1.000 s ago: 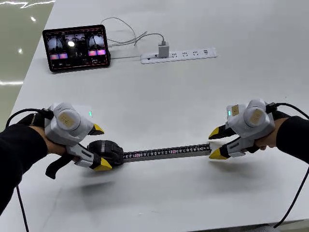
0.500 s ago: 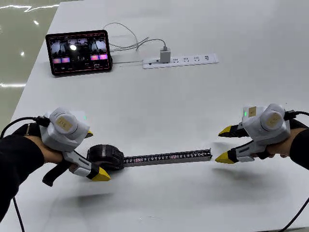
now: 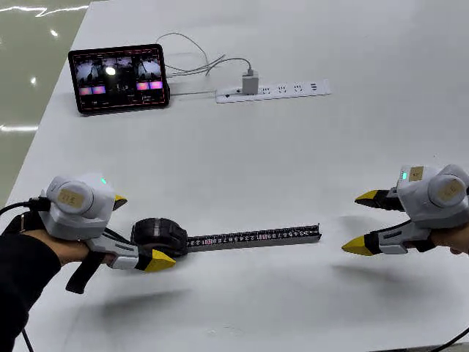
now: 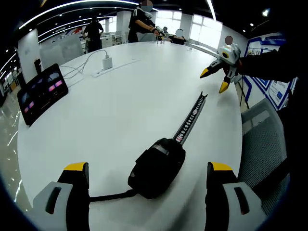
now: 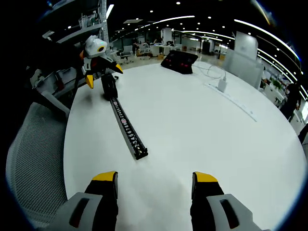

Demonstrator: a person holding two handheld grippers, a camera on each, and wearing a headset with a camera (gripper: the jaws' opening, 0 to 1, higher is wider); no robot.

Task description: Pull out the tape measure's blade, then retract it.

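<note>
Straddling the tape measure case (image 4: 156,166) with left gripper (image 4: 148,167) fingers (image 4: 77,190) spread wide, no contact visible on either side. Right gripper (image 3: 360,221) fingers (image 3: 357,246) likewise apart, empty, just beyond the blade tip (image 3: 316,232), not touching. Blade (image 3: 253,237) pulled out, lying flat on the tabletop (image 3: 256,147), running from the case toward the right gripper. Reads as pull-out done, retract pending. Suggest closing left on the case first to pin it, then catching the tip with the right and feeding it back slowly to avoid hook whip. Risk if unclamped: case skidding across the tabletop.
</note>
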